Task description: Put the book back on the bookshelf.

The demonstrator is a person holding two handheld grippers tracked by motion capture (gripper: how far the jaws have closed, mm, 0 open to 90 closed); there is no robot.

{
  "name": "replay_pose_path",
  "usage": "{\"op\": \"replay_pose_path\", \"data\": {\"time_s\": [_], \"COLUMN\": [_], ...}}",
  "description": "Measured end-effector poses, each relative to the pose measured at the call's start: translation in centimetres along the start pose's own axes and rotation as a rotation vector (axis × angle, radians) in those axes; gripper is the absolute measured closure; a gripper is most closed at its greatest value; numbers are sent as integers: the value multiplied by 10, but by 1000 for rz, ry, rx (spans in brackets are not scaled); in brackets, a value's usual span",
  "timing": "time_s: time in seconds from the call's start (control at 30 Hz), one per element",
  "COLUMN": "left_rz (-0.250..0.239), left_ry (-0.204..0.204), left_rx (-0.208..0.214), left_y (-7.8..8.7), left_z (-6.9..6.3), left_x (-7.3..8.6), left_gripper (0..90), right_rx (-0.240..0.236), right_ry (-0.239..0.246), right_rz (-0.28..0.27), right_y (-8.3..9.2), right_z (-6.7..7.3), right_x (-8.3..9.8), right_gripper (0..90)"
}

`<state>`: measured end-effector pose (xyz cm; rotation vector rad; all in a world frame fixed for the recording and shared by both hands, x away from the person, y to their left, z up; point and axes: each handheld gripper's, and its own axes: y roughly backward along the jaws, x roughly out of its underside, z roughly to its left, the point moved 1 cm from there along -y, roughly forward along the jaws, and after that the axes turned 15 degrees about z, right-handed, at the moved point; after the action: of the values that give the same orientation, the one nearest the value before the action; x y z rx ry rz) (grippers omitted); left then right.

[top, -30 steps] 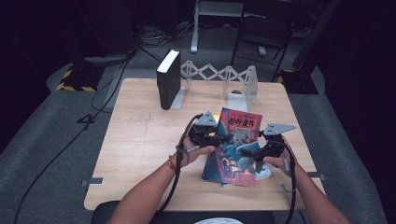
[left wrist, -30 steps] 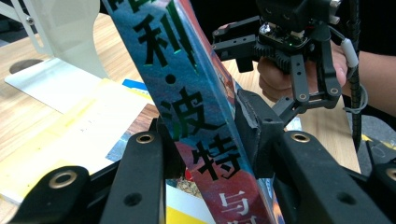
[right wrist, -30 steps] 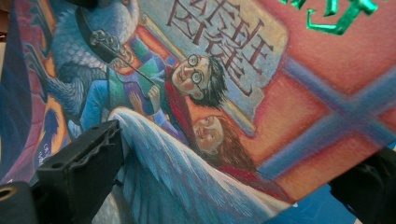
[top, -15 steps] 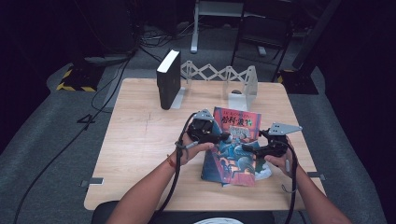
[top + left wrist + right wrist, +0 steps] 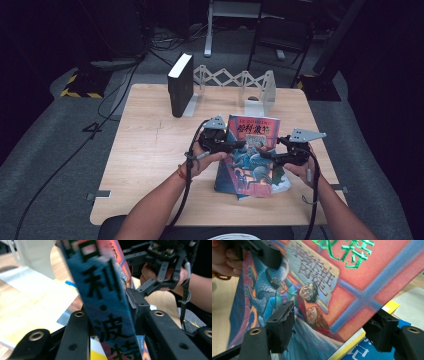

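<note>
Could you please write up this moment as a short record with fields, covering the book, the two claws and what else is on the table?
Held thing: red and blue illustrated book, tilted up off the table
Left claw: jaws clamped on the book's spine edge, just been closing
Right claw: jaws astride the opposite edge, just been closing; contact unclear
Beneath: another book with blue and yellow cover
Far side: black book standing upright against a white bookend
</note>
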<state>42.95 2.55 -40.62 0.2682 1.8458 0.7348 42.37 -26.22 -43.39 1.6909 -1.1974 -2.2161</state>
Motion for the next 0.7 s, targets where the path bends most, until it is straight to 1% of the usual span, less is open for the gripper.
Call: {"op": "replay_pose_path", "data": {"time_s": [0.03,0.1,0.17,0.23,0.27,0.3,0.37,0.4,0.43,0.47,0.5,0.53,0.6,0.63,0.7], "left_rz": [-17,-23,-42,-44,-48,-50,-54,-51,-51,-52,-49,-54,-53,-50,-51], "left_ry": [6,-5,-6,-11,-18,-24,-28,-37,-37,-41,-49,-51,-64,-78,-83], "left_rx": [5,-5,5,4,-3,-3,-11,-15,-21,-26,-30,-40,-46,-58,-75], "left_y": [2,5,6,8,9,10,12,14,15,17,18,20,24,26,29], "left_z": [-3,-10,-15,-17,-20,-23,-26,-27,-29,-30,-30,-32,-34,-36,-38], "left_x": [-1,-4,-5,-5,-5,-6,-7,-8,-8,-9,-9,-10,-11,-12,-13], "left_gripper": [697,715,726,735,736,736,738,738,738,738,738,739,739,739,738], "right_rx": [-1,5,6,2,-6,-6,-22,-22,-21,-15,-15,-18,-12,-2,28], "right_ry": [-3,-1,3,8,21,21,32,32,36,46,46,44,35,28,6], "right_rz": [-2,-13,-19,-23,-30,-30,-30,-30,-23,-8,-8,-7,10,21,42], "right_y": [1,4,7,9,14,14,18,18,20,23,23,24,29,31,35], "right_z": [0,2,5,6,9,9,11,11,12,11,11,10,6,3,-5], "right_x": [-1,-3,-3,-3,-3,-3,-2,-2,-1,2,2,4,9,11,18], "right_gripper": [289,285,288,287,278,278,275,275,272,267,267,267,261,261,259]}}
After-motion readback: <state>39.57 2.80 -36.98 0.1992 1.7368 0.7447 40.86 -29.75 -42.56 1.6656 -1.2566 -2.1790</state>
